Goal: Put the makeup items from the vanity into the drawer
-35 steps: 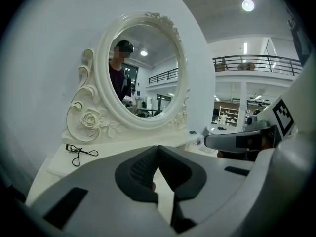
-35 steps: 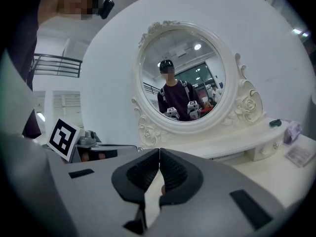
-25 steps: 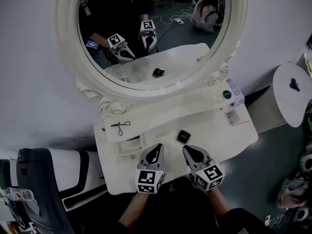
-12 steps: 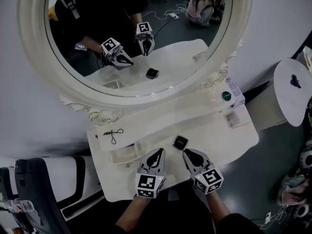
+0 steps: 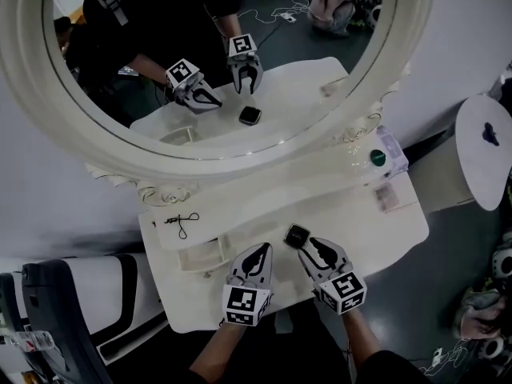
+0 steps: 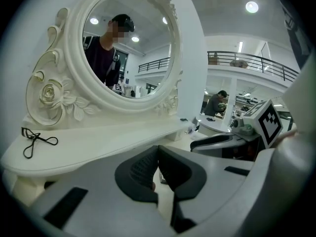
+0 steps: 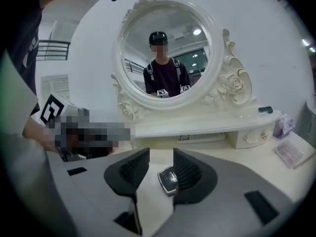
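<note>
A small black square compact (image 5: 297,234) lies on the white vanity top (image 5: 376,234). My right gripper (image 5: 312,249) sits just behind it; its jaws have just been opening and stand apart. In the right gripper view the compact (image 7: 169,179) shows through the gap, close to the right finger (image 7: 190,169), and the pads do not press it. My left gripper (image 5: 256,256) hovers beside it to the left, shut and empty, as the left gripper view (image 6: 158,154) confirms. A small open drawer (image 5: 198,254) sticks out at the vanity's left.
A black hair tie (image 5: 182,221) lies on the raised shelf (image 5: 264,202) under the oval mirror (image 5: 200,154). A green-capped item (image 5: 378,158) and a flat packet (image 5: 390,194) sit at the right end. A dark chair (image 5: 64,310) stands at left, a round white stool (image 5: 484,146) at right.
Both grippers have come lower and closer to the compact. The right gripper's jaws, shut before, now stand apart. The left gripper stays shut.
</note>
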`<control>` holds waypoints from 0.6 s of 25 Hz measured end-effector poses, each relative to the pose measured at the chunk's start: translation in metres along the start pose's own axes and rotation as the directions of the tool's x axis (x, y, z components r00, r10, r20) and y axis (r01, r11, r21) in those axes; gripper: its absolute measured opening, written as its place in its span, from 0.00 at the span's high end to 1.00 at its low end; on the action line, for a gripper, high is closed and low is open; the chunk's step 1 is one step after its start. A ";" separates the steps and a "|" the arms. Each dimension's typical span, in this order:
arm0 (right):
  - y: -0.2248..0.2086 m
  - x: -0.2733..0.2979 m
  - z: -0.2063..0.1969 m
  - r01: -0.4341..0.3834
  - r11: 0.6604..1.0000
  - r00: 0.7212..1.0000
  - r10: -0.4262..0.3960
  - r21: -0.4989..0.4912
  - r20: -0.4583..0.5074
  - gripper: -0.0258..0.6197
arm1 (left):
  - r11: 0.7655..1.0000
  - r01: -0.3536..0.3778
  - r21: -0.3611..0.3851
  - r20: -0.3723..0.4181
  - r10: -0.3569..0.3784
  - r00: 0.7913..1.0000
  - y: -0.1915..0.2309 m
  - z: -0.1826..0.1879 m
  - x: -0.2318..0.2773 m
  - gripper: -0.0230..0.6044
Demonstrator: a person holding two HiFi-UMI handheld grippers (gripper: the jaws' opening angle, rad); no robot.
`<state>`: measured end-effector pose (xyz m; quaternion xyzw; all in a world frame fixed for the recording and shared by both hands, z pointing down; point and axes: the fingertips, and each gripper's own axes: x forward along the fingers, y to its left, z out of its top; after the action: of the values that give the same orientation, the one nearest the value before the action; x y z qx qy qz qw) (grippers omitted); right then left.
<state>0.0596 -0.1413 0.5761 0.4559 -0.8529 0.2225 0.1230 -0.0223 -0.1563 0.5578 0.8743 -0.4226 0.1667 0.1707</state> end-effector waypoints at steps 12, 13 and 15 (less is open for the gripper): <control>-0.023 0.057 -0.050 -0.104 0.977 0.969 0.058 -0.184 -0.238 0.49 | 0.998 -0.005 -0.058 -0.054 0.002 0.999 0.013 -0.037 0.022 0.94; -0.024 0.061 -0.055 -0.116 0.975 0.963 0.064 -0.191 -0.260 0.47 | 0.998 -0.005 -0.062 -0.058 0.002 0.998 0.014 -0.041 0.023 0.94; -0.025 0.067 -0.065 -0.142 0.966 0.948 0.070 -0.217 -0.309 0.43 | 0.997 -0.008 -0.073 -0.067 0.003 0.998 0.015 -0.047 0.025 0.94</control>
<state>0.0431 -0.1699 0.6674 0.3523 -0.8683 0.1922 0.2916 -0.0265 -0.1617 0.6134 0.8602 -0.4250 0.1808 0.2162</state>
